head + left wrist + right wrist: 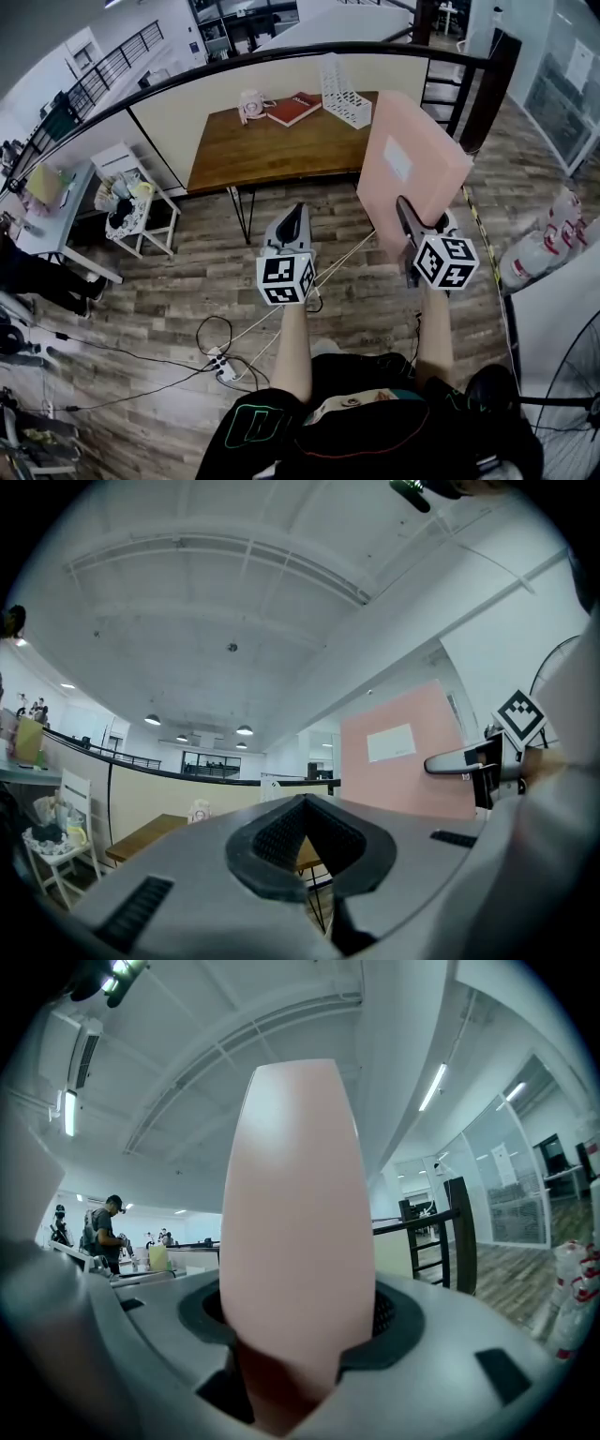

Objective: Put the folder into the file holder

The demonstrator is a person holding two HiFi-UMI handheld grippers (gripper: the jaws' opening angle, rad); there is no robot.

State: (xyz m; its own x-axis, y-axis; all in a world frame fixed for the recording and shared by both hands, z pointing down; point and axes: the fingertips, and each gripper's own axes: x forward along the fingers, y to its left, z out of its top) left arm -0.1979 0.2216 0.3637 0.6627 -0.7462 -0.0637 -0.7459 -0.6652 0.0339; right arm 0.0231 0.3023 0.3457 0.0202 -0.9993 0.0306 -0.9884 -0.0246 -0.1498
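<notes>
Just right of centre in the head view, a pink folder (412,169) stood in the air, pinched at its lower edge by the right hand-held gripper (405,217). Its long axis rose away from that gripper, up and forward toward the wooden counter (272,150). Its broad face, bearing a white label (397,157), was turned to the person's left. In that view the folder's upper part covered the counter's right end.

A white file holder (345,92) stood on the back right part of the counter, with a red book (294,108) lying just to its left. The folder was not in it.

The left hand-held gripper (296,214) was held beside the right one, pointing toward the counter. Its jaws were pressed together with nothing between them.

The right gripper view showed what the head view could not. The folder (298,1222) appeared edge-on as a tall narrow pink shape, wedged between the jaws of the right hand-held gripper (298,1321) with a pad against each side. It blocked the middle of that view, and neither the counter nor the file holder appeared there. A person (103,1227) stood far off at the left.

The left gripper view showed the closed left hand-held gripper (305,803). To its right were the folder's (403,752) flat labelled face and the right gripper's marker cube (518,716).
</notes>
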